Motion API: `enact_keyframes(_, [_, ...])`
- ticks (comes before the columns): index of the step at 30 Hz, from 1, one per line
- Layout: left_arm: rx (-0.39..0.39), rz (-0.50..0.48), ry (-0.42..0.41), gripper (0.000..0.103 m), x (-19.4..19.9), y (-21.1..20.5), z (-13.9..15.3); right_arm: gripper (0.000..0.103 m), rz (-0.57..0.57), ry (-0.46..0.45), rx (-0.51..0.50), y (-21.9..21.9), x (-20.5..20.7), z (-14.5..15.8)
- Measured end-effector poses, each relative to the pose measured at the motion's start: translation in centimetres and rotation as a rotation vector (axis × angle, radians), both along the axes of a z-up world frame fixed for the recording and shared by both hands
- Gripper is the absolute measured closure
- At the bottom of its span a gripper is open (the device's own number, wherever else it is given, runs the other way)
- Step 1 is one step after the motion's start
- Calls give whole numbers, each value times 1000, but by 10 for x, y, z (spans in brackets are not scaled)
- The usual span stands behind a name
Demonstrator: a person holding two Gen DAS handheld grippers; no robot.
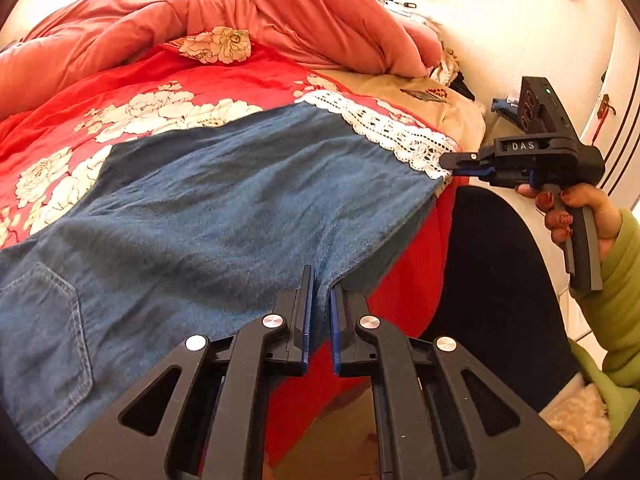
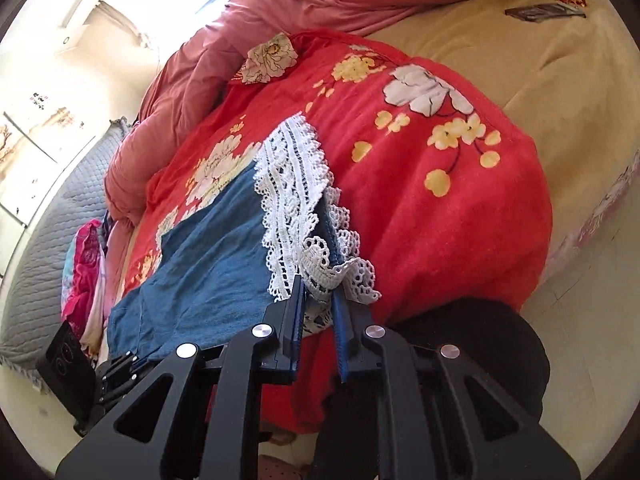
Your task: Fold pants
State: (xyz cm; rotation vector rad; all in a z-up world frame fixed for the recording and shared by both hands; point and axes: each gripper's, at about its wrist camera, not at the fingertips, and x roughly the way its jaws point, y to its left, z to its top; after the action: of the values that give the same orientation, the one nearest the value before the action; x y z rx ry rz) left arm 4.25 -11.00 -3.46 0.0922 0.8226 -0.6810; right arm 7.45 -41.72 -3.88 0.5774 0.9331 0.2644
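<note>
Blue denim pants (image 1: 240, 208) with a white lace hem (image 1: 384, 132) lie spread over a red floral blanket (image 1: 120, 92) on a bed. A back pocket (image 1: 44, 308) shows at the lower left. My left gripper (image 1: 322, 288) is shut on the near edge of the denim at the bed's side. My right gripper (image 1: 452, 164), held by a hand in a green sleeve, pinches the hem corner. In the right wrist view the right gripper (image 2: 318, 292) is shut on bunched lace hem (image 2: 292, 184), with the denim (image 2: 208, 264) running left to the left gripper (image 2: 124, 362).
A pink duvet (image 1: 240, 4) is bunched along the far side of the bed. Beige sheet (image 2: 520, 60) lies bare to the right, with a small flat item (image 2: 540, 12) on it. Bright clothes (image 2: 86, 268) and a grey quilted mat (image 2: 52, 240) lie left. The person's dark leg (image 1: 492, 264) is against the bed edge.
</note>
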Motion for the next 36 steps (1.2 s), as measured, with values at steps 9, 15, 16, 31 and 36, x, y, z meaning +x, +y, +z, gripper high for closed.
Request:
enact_keyframes(9, [20, -4, -3, 101, -3, 0, -8, 70, -5, -58, -73, -6, -18, 26])
enact_keyframes(15, [36, -3, -11, 97, -7, -3, -10, 70, 150, -125, -89, 40, -23, 40])
enact_keyframes(16, [34, 1, -7, 96, -8, -2, -10, 70, 172, -126, -91, 47, -21, 39])
enact_keyframes(31, [-4, 319, -13, 65, -25, 97, 19, 53, 260, -51, -60, 75, -12, 4])
enact_keyframes(36, [160, 577, 27, 55, -15, 148, 12, 52, 298, -106, -94, 91, -6, 17])
